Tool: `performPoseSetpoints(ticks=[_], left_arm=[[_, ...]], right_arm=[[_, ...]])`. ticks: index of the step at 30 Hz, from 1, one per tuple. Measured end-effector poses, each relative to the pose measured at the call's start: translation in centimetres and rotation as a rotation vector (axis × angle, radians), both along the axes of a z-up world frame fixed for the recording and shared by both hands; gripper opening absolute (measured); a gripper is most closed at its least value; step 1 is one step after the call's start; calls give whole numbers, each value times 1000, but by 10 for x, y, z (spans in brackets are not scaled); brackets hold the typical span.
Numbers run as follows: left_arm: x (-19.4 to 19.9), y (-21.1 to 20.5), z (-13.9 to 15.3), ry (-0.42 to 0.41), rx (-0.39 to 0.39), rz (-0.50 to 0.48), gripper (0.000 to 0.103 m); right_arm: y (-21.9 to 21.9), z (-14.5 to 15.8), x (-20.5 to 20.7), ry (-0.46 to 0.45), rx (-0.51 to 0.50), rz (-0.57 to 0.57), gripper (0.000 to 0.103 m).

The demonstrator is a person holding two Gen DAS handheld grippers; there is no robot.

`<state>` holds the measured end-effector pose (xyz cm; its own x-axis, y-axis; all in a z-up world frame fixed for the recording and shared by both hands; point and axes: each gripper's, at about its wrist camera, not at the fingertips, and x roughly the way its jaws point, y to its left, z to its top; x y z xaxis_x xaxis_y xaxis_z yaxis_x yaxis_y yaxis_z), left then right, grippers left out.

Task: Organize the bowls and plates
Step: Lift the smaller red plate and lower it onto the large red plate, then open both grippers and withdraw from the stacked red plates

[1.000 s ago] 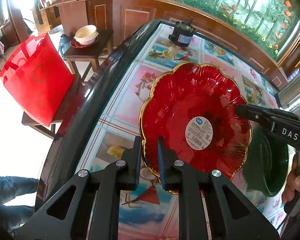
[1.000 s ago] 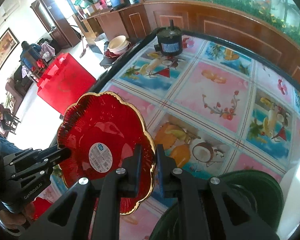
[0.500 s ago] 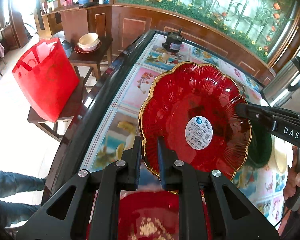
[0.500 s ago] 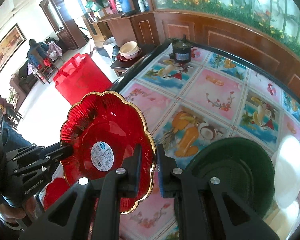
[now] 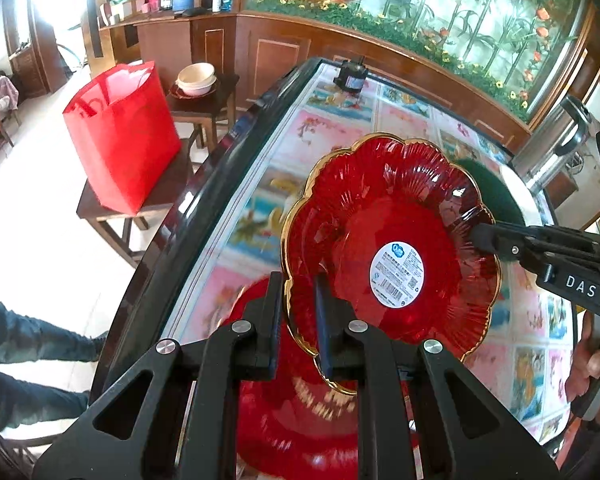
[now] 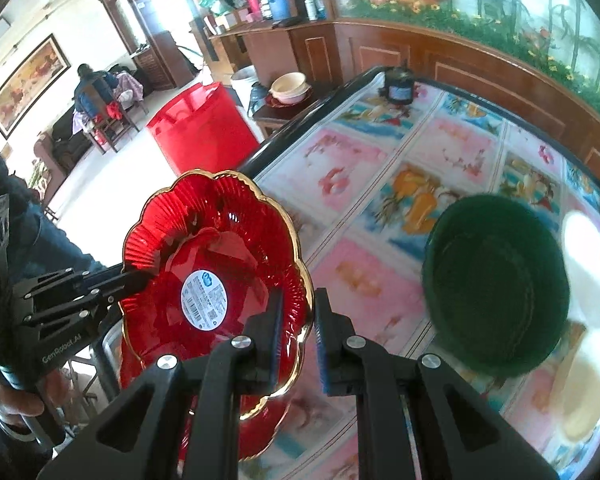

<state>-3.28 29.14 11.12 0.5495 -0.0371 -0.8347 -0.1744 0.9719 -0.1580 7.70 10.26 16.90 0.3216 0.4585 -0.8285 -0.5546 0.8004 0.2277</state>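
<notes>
A red scalloped glass plate (image 5: 392, 240) with a gold rim and a white label is held in the air, tilted, by both grippers. My left gripper (image 5: 298, 312) is shut on its near rim. My right gripper (image 6: 298, 322) is shut on the opposite rim; the plate also shows in the right wrist view (image 6: 216, 276). Below it lies another red plate (image 5: 296, 412) with gold pattern, near the table's edge. A dark green bowl (image 6: 496, 288) sits on the table to the right, with white plates (image 6: 588, 268) beyond it.
The table (image 5: 332, 128) has a colourful fruit-print cloth and a black rim. A black jar (image 5: 350, 76) stands at its far end. A red bag (image 5: 120, 136) and a side table with a cream bowl (image 5: 196, 78) stand left. A steel kettle (image 5: 556, 148) is at right.
Both grippers have lifted the red plate higher and drawn it back toward the near end of the table. The second red plate has come into view beneath it.
</notes>
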Motion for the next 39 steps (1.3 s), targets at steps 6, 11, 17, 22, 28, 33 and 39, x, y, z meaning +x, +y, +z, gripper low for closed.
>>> performPoseSetpoints(ticks=[6,11,17,22,28,33,39], left_arm=[[-34,5,-23,38,-8,8,15],[-49,8,-47,83,-20,24,15],[-51,6,-65,122,4,21,15],[-49,6,-75,133,19,13,15],[-46,3,-75,117,72,14,15],[-48,0,-73,95,112,28,16],[-50,-11,-72,55,215,37,16]], right_arm=[[8,-14,-32,20,-11,38,16],[14,-31,-48,49,-17,55,16],[20,-60,-56,91,-47,70,16],[24,-72,-53,97,-89,71,18],[29,-80,-55,87,-120,82,21],[32,-82,-56,64,-134,80,21],[40,-82,-66,17,-178,102,31]])
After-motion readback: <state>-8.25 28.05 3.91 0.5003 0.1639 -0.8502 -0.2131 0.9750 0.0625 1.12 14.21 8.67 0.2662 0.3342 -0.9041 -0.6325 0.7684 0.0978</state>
